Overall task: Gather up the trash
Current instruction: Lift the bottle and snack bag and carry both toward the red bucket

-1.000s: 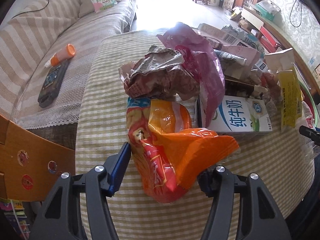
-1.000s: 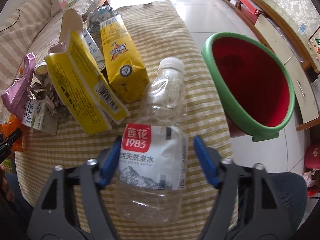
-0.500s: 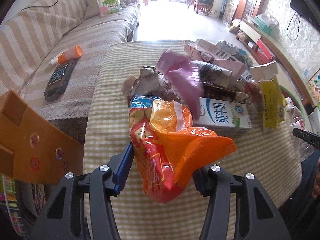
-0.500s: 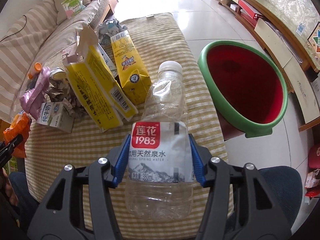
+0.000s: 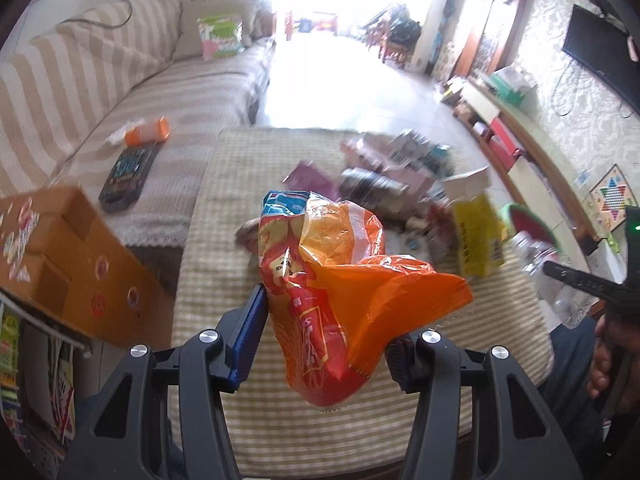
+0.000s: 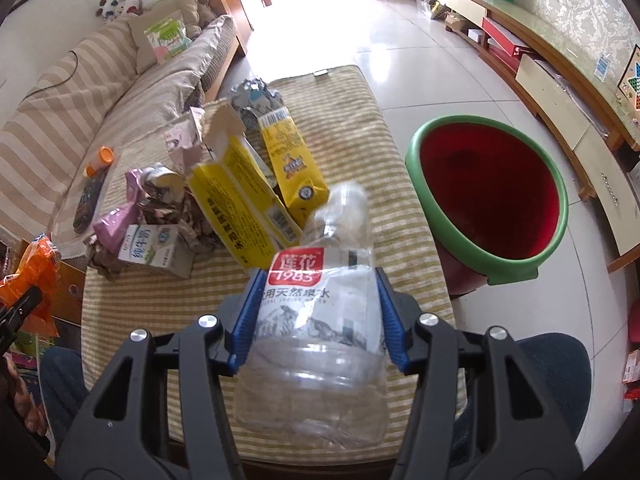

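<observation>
My left gripper [image 5: 324, 332] is shut on an orange snack bag [image 5: 340, 280] and holds it above the striped table [image 5: 240, 184]. My right gripper [image 6: 318, 312] is shut on a clear plastic water bottle [image 6: 320, 320] with a red and white label, lifted over the table's near edge. The bottle also shows in the left wrist view [image 5: 556, 280]. The green-rimmed red bin [image 6: 492, 200] stands on the floor to the right of the table. The snack bag shows at the left edge of the right wrist view [image 6: 38, 264].
Loose trash lies on the table: yellow cartons [image 6: 240, 196], a milk carton [image 6: 152, 246], a purple wrapper [image 6: 116, 224], crumpled paper. A striped sofa [image 6: 80, 112] lies to the left with a remote [image 5: 128, 172] and an orange-capped tube [image 5: 146, 134]. A cardboard box [image 5: 60, 256] is at left.
Both grippers have risen and pulled back. The right one closed on the bottle and lifted it. The snack bag has come up off the table in the left gripper.
</observation>
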The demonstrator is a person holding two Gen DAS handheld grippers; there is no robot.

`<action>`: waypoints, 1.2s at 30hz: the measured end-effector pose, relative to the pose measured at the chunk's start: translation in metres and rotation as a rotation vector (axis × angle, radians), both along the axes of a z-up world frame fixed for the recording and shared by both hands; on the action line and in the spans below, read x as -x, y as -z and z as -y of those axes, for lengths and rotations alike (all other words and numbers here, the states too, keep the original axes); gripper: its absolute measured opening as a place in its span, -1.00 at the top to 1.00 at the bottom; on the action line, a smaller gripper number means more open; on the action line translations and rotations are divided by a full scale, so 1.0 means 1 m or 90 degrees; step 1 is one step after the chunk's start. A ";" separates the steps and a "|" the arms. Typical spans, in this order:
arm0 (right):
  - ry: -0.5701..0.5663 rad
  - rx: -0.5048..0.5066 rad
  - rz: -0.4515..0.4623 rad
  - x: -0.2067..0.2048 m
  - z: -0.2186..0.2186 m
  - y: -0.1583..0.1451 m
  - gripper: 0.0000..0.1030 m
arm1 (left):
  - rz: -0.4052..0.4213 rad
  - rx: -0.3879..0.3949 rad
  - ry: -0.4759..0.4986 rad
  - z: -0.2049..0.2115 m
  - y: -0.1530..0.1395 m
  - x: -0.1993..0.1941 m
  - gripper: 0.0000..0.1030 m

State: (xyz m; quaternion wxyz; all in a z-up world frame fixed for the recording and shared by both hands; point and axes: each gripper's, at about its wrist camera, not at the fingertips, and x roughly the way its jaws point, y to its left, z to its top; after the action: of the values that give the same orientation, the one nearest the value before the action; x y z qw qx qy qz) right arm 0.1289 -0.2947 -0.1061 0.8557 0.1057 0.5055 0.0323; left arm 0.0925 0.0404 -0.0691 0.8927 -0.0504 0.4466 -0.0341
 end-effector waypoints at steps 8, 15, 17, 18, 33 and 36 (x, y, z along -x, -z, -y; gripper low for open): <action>-0.004 -0.029 -0.002 -0.010 0.004 0.000 0.79 | 0.040 0.004 0.057 0.039 -0.028 -0.024 0.03; 0.006 -0.032 -0.015 0.012 0.009 0.011 -0.73 | 0.033 -0.004 0.082 0.059 -0.026 -0.022 0.02; -0.031 -0.046 -0.027 0.020 0.000 0.011 -0.73 | 0.024 0.000 0.080 0.057 -0.021 -0.020 0.02; -0.052 -0.043 -0.037 0.025 -0.009 0.011 -0.78 | 0.022 0.001 0.078 0.056 -0.020 -0.019 0.02; -0.203 -0.021 -0.187 0.062 -0.135 0.068 -0.89 | 0.036 0.031 0.025 0.011 -0.019 0.008 0.01; -0.196 -0.024 -0.219 0.062 -0.140 0.083 -0.81 | 0.037 0.038 0.011 -0.001 -0.017 0.014 0.01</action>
State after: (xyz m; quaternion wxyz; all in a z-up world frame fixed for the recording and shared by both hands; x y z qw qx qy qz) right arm 0.0665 -0.1543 -0.1889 0.7400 0.0472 0.6532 0.1534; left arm 0.0785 0.0409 -0.0517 0.9032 -0.0722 0.4193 -0.0568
